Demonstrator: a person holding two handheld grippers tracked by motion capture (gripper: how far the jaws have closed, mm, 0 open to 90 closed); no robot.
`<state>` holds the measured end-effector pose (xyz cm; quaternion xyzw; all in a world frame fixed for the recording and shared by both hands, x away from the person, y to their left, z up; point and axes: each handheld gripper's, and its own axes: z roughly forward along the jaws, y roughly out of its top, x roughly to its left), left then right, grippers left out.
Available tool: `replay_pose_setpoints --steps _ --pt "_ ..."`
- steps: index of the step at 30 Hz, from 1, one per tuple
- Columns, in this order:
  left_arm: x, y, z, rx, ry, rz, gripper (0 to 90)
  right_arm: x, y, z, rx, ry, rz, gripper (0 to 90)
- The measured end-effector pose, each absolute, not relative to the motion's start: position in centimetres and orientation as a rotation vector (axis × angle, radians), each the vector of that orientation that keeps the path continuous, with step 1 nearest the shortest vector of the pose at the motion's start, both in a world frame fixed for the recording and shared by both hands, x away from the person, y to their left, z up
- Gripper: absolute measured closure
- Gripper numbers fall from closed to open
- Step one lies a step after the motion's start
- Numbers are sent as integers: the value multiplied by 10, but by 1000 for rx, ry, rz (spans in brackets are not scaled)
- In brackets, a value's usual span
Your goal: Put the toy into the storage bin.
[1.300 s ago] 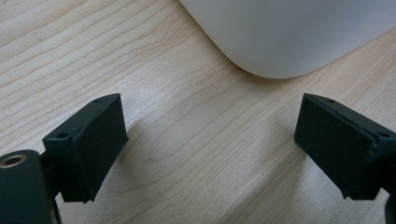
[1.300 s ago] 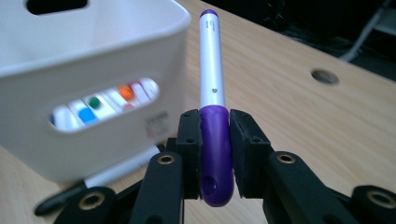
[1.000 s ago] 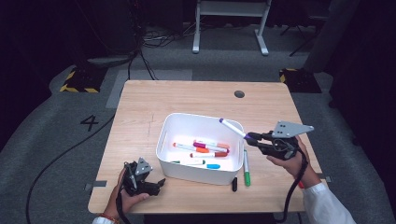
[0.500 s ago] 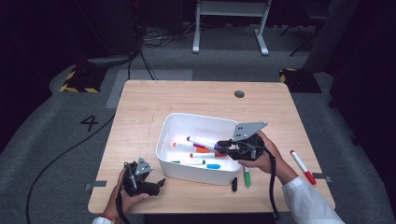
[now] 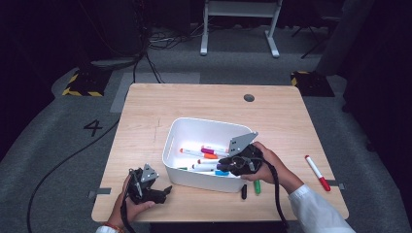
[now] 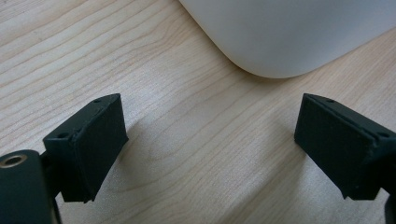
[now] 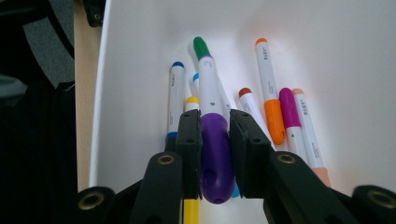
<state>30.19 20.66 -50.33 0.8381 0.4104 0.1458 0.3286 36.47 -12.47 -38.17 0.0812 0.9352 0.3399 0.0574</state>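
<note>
Right gripper point(image 7: 215, 140) clamps a glossy purple-capped marker point(image 7: 212, 126) over the smooth white bin point(image 5: 194, 128); we note left gripper point(image 6: 210, 140) spread wide, empty.

The right gripper point(image 7: 215, 140) is black, with brass-coloured screw heads, and between its jaws sits a marker point(image 7: 212, 126) with a white barrel, a purple cap at the near end and a green tip at the far end. Beyond it, the bin point(image 7: 336, 60) is plain white. Just left of the gripper lie a blue-ended white marker point(image 7: 176, 98) and a yellow-capped one point(image 7: 192, 103); to its right lie white markers with orange point(image 7: 270, 98), magenta point(image 7: 290, 109) and brown-red point(image 7: 246, 95) ends. The left gripper point(image 6: 210, 140) is matt black, over a pale bench point(image 6: 187, 154) of light wood with wavy tan grain. Right of the right gripper, a red-and-white marker point(image 5: 316, 172) lies on the bench.
</note>
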Motion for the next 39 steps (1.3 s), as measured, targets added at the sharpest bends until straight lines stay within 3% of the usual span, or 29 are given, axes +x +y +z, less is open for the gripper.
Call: replay_pose_setpoints --steps 10,22,39 --pt "302 207 -503 2193 1076 382 92 365 -140 -371 317 2739 1087 607" --pt "302 207 -503 2195 1073 382 92 354 -242 -346 604 2487 1156 552" --pt "302 206 -503 2193 1078 380 92 340 -377 -428 1074 2291 952 539"
